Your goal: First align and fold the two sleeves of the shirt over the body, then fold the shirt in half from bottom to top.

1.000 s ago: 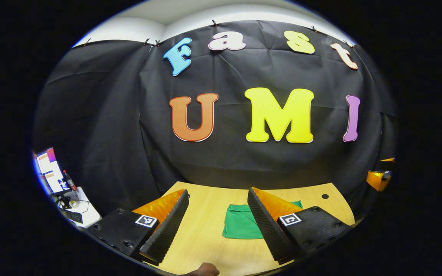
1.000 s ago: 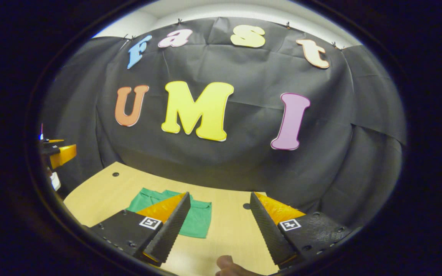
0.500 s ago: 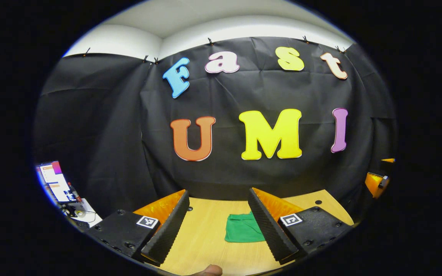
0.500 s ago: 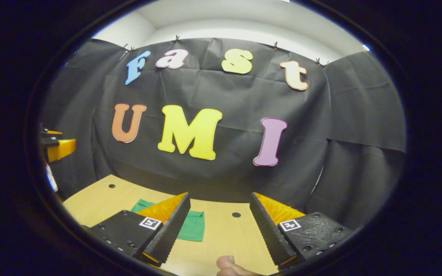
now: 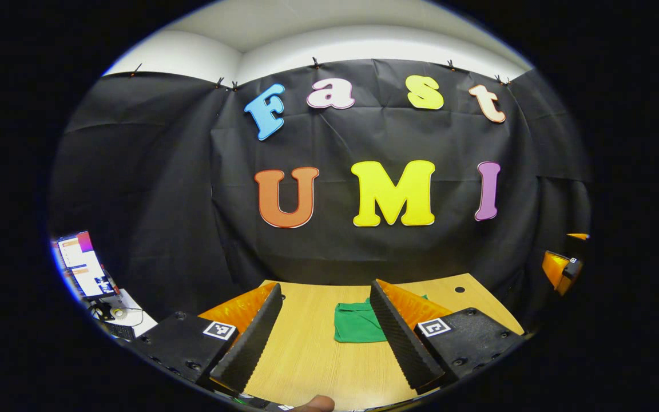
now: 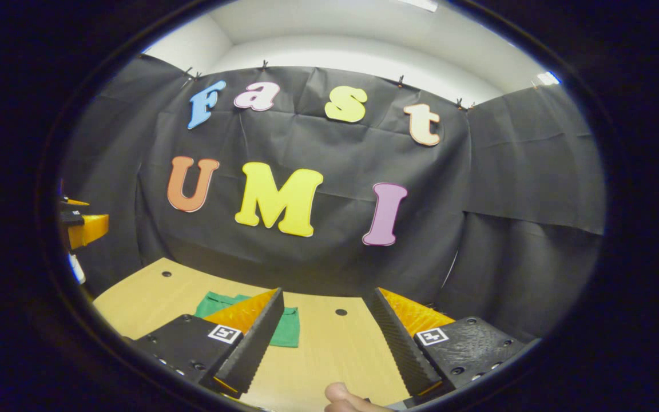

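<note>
The green cloth shirt (image 5: 357, 323) lies as a small, compact rectangle mid-bench on the pale wooden bench (image 5: 306, 355), sleeves not visible, seemingly already folded. If so, judge edges square before leaving it. Left gripper (image 5: 325, 335) and right gripper (image 6: 325, 337) hover raised, level, jaws wide, empty

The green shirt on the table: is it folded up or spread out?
Folded. The green shirt lies as a small compact rectangle on the wooden table, with no sleeves sticking out.
</note>
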